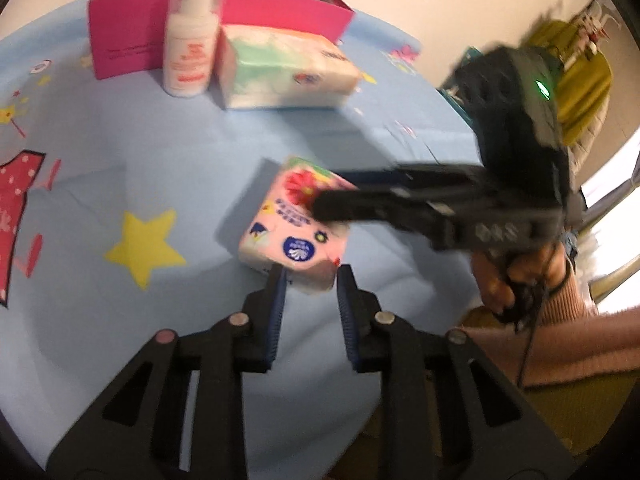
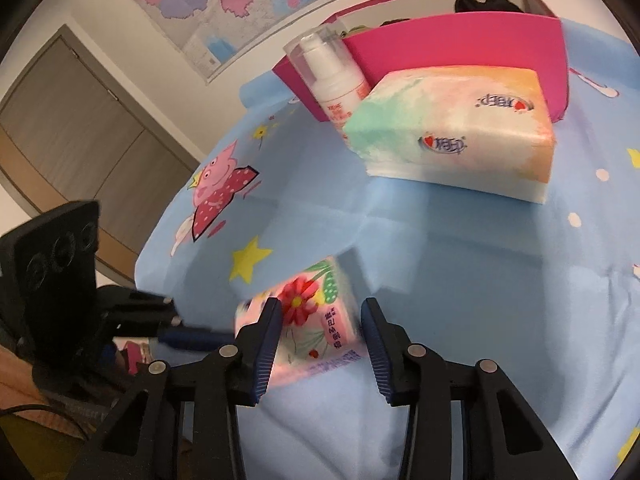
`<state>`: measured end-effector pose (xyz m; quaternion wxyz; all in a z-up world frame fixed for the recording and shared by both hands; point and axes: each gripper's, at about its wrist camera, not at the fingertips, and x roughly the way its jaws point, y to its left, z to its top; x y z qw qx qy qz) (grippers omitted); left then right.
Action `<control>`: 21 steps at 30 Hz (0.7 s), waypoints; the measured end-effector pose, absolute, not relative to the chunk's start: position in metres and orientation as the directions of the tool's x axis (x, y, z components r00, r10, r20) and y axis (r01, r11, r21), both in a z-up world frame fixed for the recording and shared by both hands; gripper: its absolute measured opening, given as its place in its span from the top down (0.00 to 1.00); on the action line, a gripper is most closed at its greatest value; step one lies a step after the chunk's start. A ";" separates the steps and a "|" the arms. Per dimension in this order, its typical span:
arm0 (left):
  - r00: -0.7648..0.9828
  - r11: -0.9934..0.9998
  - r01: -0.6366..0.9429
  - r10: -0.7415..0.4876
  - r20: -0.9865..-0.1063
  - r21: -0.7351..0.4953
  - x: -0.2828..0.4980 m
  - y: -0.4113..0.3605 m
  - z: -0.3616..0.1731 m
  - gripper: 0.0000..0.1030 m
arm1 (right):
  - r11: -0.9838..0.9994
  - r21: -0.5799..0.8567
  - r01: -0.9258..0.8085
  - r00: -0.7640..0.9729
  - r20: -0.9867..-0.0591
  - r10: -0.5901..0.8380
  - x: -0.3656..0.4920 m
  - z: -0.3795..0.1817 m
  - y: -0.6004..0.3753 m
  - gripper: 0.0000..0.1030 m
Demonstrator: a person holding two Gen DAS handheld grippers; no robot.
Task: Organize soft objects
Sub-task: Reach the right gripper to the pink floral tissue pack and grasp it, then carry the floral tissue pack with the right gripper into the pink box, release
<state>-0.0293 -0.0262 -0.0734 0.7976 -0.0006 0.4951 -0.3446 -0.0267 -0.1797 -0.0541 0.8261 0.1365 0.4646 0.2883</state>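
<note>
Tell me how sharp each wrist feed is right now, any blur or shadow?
Left wrist view: the right gripper and the pump bottle smear with motion blur. Right wrist view: the small tissue pack is smeared, the big tissue pack crisp; soft shadows on the blue cloth. Both views bow at the edges.

small pack (image 1: pixel 294 224): pink tissue pack, red flower print, blue round logo; lies flat on the blue cloth, its near corner between my left fingers (image 1: pixel 280 280); my right fingers (image 2: pixel 272 320) straddle it, the left pad against its side

large pack (image 1: pixel 286 68): pastel green-to-orange soft tissue brick; lies flat, well beyond my fingertips, in front of the pink box
</note>
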 end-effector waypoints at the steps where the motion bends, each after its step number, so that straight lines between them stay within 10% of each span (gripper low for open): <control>1: 0.277 0.764 0.541 -0.557 -0.783 -0.352 -0.023 -0.024 -0.073 0.73 | 0.798 0.494 -0.345 0.406 -0.688 0.602 -0.027 -0.053 -0.181 0.59; 21: 0.343 0.784 0.546 -0.532 -0.774 -0.297 0.021 -0.036 -0.068 0.73 | 0.820 0.505 -0.271 0.475 -0.670 0.570 -0.014 -0.056 -0.196 0.60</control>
